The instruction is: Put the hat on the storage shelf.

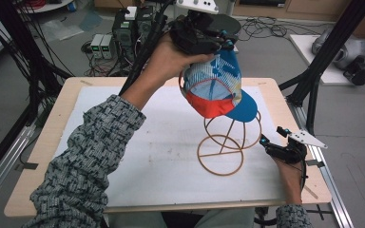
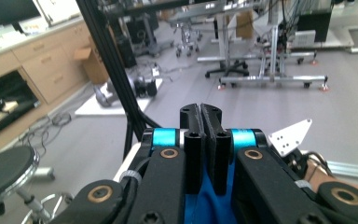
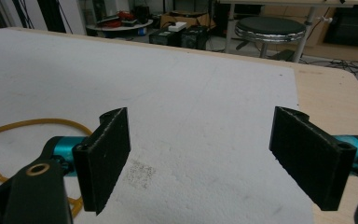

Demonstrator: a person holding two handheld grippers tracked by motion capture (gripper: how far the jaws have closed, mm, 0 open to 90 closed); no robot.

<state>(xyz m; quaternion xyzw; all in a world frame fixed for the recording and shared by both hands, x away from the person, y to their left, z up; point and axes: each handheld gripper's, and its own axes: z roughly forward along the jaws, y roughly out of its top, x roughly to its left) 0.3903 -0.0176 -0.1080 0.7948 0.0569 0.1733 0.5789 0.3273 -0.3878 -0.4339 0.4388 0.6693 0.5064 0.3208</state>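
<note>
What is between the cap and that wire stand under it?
Nothing visible. The left gripper holds the cap by its top, right above the wire stand. The cap hides the stand's top, so whether they touch cannot be told. The right gripper rests open, off to the side.

Cloth cap (image 1: 215, 85), metal wire stand (image 1: 222, 153), matt mat (image 1: 171, 156)
</note>
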